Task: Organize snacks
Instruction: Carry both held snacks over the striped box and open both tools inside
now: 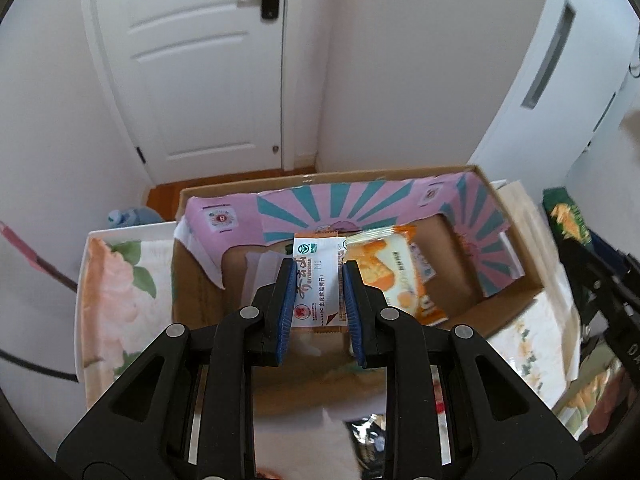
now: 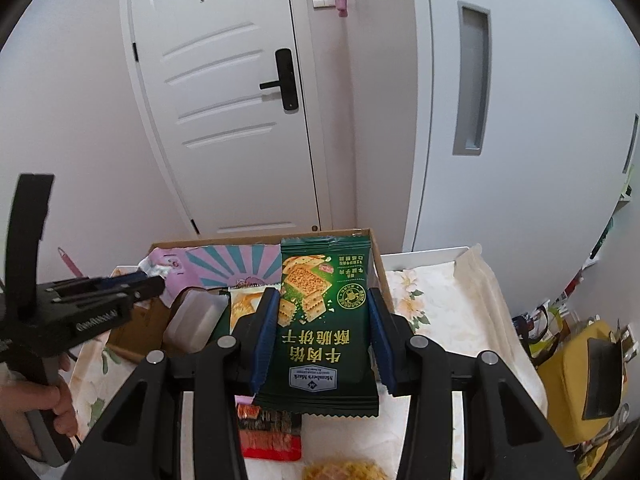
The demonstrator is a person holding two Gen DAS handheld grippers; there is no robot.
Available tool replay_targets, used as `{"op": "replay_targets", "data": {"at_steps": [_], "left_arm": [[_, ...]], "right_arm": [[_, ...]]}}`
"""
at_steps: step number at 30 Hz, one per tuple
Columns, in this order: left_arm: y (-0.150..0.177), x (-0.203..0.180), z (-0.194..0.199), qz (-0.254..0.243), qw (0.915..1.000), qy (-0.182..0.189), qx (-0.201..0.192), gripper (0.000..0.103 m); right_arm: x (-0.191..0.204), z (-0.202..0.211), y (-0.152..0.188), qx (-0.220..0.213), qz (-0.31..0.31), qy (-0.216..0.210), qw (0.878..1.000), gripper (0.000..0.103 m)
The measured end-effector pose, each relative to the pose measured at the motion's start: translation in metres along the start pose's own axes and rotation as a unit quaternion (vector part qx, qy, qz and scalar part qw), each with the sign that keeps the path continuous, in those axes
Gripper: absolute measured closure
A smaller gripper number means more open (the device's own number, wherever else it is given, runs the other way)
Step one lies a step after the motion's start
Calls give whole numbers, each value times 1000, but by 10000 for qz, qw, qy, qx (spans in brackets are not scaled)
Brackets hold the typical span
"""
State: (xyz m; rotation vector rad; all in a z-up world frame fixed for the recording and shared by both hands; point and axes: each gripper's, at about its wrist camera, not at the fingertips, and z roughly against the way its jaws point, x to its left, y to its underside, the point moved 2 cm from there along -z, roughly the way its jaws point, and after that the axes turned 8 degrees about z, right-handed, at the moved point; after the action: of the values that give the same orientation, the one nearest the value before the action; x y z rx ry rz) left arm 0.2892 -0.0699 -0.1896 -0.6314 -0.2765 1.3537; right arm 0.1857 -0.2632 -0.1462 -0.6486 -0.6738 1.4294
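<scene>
A green cracker packet (image 2: pixel 324 332) is clamped between the blue pads of the right gripper (image 2: pixel 320 336) above the floral-covered table (image 2: pixel 448 320). Farther on, a white-and-orange sachet (image 1: pixel 318 284) is pinched by the left gripper (image 1: pixel 319 300) over the cardboard box (image 1: pixel 472 308), where an orange snack pack (image 1: pixel 396 276) lies.
</scene>
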Motion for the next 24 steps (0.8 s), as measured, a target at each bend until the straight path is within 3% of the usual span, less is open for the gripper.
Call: {"op": "replay_targets", "data": {"at_steps": [3, 4, 6, 7, 17, 24], "left_arm": [[-3, 5, -17, -53, 9998, 2, 191, 81], [-3, 7, -22, -74, 9997, 14, 252, 76], [-3, 9, -28, -126, 9994, -98, 299, 32], [-3, 11, -30, -134, 9993, -246, 242, 0], [3, 26, -9, -92, 9997, -189, 124, 0], [6, 36, 19, -99, 9994, -306, -162, 0]], "right_arm": [[4, -12, -3, 80, -29, 20, 10000, 63], [6, -16, -4, 113, -38, 28, 9999, 63], [8, -24, -5, 166, -68, 33, 9998, 63], [9, -28, -6, 198, -88, 39, 9998, 63], [12, -50, -4, 495, -141, -34, 9987, 63], [3, -73, -16, 836, -245, -361, 9955, 63]]}}
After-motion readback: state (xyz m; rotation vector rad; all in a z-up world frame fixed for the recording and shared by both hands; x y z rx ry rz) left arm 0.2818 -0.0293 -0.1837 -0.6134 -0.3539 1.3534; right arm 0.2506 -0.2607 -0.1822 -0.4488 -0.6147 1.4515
